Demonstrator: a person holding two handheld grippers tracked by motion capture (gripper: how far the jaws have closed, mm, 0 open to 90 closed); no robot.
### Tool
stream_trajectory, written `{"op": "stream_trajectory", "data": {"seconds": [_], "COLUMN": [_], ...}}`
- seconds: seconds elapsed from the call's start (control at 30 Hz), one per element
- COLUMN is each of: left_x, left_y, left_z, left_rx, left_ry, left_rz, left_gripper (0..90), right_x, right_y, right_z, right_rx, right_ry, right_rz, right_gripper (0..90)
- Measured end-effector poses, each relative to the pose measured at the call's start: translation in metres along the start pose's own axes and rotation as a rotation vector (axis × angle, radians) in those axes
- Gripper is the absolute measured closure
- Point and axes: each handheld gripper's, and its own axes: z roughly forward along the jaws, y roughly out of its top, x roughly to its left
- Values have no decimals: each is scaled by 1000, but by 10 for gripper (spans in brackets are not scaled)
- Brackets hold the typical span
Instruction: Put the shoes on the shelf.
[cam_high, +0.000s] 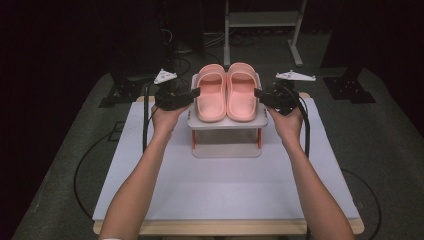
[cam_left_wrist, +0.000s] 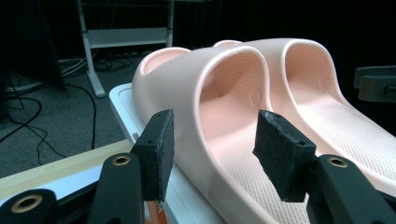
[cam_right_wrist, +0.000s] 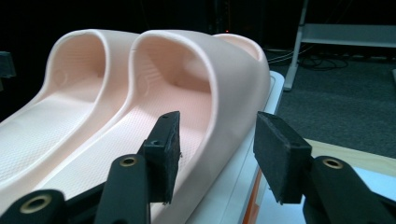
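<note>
Two pink slippers sit side by side on a small white stand (cam_high: 227, 124) mid-table (cam_high: 225, 195), toes pointing away from the person. The stand has red legs and a lower base plate.

Left gripper (cam_high: 192, 93) comes in from the left at shelf height, tips at the outer edge of the left slipper (cam_high: 210, 97). In the left gripper view its jaws stand partly open, astride the slipper's outer side wall (cam_left_wrist: 205, 154): one pad outside the wall, the other over the footbed. Gaps show on both sides of the wall, so nothing is gripped.

Right gripper (cam_high: 259, 93) mirrors it on the far side, tips at the outer edge of the right slipper (cam_high: 242, 95). In the right gripper view its jaws are likewise partly open, straddling that slipper's outer wall (cam_right_wrist: 219, 140) (one pad over the footbed, the other outside above the stand's rim). Pads look clear of the wall; no hold.

Both hands sit approx. level with the shelf, forearms reaching in from the near edge. Cables trail back from each gripper across the table. Slippers touch each other along the inner sides.
</note>
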Motion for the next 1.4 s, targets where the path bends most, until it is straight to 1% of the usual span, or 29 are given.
{"op": "stream_trajectory", "data": {"seconds": [0.07, 0.1, 0.27, 0.47, 0.53, 0.6, 0.63, 0.67, 0.83, 0.87, 0.9, 0.93, 0.97, 1.13, 1.2, 1.27, 1.37, 1.4], "left_x": [-1, -1, -1, -3, -3, -4, -3, -4, -5, -5, -6, -8, -8, -8, -9, -9, -9, -8], "left_y": [-1, -2, -5, -10, -11, -12, -12, -13, -14, -14, -15, -15, -15, -18, -18, -19, -21, -22], "left_z": [-2, -4, -10, -18, -19, -21, -21, -22, -24, -25, -25, -26, -26, -30, -31, -34, -36, -38], "left_rx": [-4, -5, -7, -11, -11, -15, -15, -14, -16, -17, -18, -17, -17, -27, -31, -38, -40, -47], "left_ry": [3, 2, 0, -5, -4, -8, -9, -11, -14, -16, -17, -14, -14, -18, -19, -33, -33, -34], "left_rz": [2, 2, 5, 2, 7, 4, 10, 5, 3, 9, 8, 23, 23, 23, 25, 30, 28, 22], "left_gripper": [470, 469, 459, 442, 436, 431, 431, 428, 412, 408, 408, 389, 385, 378, 373, 359, 350, 339], "right_x": [0, 1, 1, 0, 0, 0, 0, 0, 0, 0, 0, 0, 0, 1, 1, 0, 0, 0], "right_y": [-1, -2, -5, -8, -9, -10, -10, -10, -12, -13, -13, -14, -14, -18, -19, -20, -23, -25], "right_z": [-2, -4, -9, -16, -18, -21, -21, -23, -28, -30, -30, -31, -31, -37, -38, -40, -41, -42], "right_rx": [-4, -11, -8, -12, -17, -18, -18, -23, -24, -21, -21, -21, -21, -29, -29, -30, -24, -26], "right_ry": [1, 2, 6, 15, 16, 20, 20, 22, 24, 27, 27, 34, 34, 48, 51, 54, 58, 63], "right_rz": [-1, -11, -20, -21, -20, -21, -21, -25, -27, -31, -31, -29, -29, -48, -50, -51, -50, -47], "right_gripper": [504, 500, 498, 487, 483, 476, 476, 475, 471, 459, 459, 446, 446, 434, 426, 423, 419, 418]}}
